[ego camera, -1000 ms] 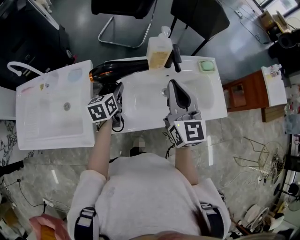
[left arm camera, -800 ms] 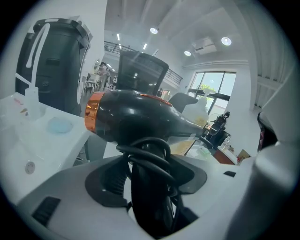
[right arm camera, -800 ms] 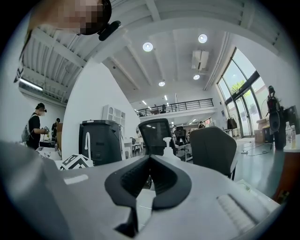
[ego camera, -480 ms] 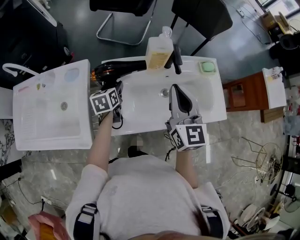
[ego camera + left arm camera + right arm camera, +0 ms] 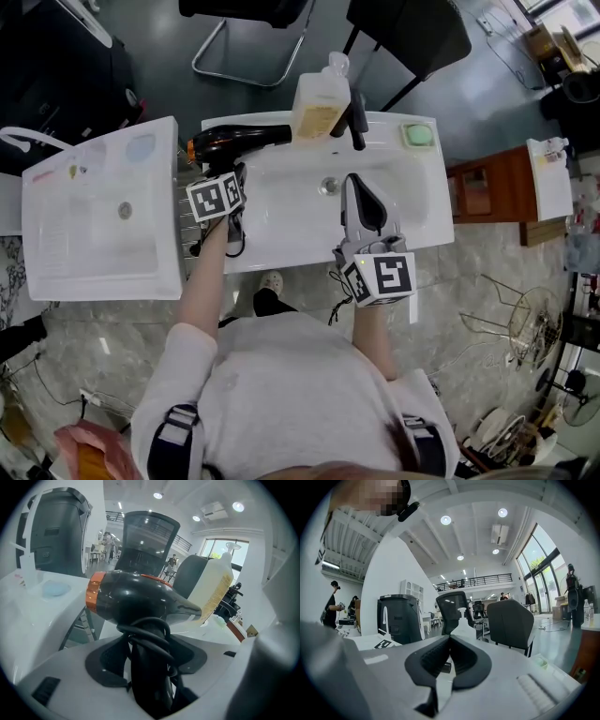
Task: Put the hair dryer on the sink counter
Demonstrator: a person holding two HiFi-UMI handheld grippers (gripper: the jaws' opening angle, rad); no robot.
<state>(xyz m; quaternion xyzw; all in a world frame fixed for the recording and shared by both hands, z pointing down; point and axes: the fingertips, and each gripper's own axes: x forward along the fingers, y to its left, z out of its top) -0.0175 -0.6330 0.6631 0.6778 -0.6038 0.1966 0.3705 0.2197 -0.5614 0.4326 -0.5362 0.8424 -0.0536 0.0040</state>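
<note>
One hair dryer [image 5: 136, 604] grasped by left tongs [image 5: 147, 654]; right tongs [image 5: 449, 656] clenched together.

The right gripper [image 5: 450, 638] fills the lower frame with its pale grey body. Its two black ribbed pads [image 5: 429, 660] bow outward and meet at their tips, with nothing gripped in the hollow between them. Directly behind the tips stands a white plastic pump bottle [image 5: 464, 625]. Beyond it are a black mesh-backed office chair [image 5: 451, 605] and, to its right, a dark grey padded chair [image 5: 511, 620]. Left of them stands a dark grey boxy cabinet [image 5: 401, 616], with a thin white curved tap [image 5: 385, 618] in front of it. A person in dark clothes [image 5: 332, 603] stands at the far left. Round ceiling lights [image 5: 446, 520] glow overhead, and tall windows [image 5: 539, 559] line the right side.
</note>
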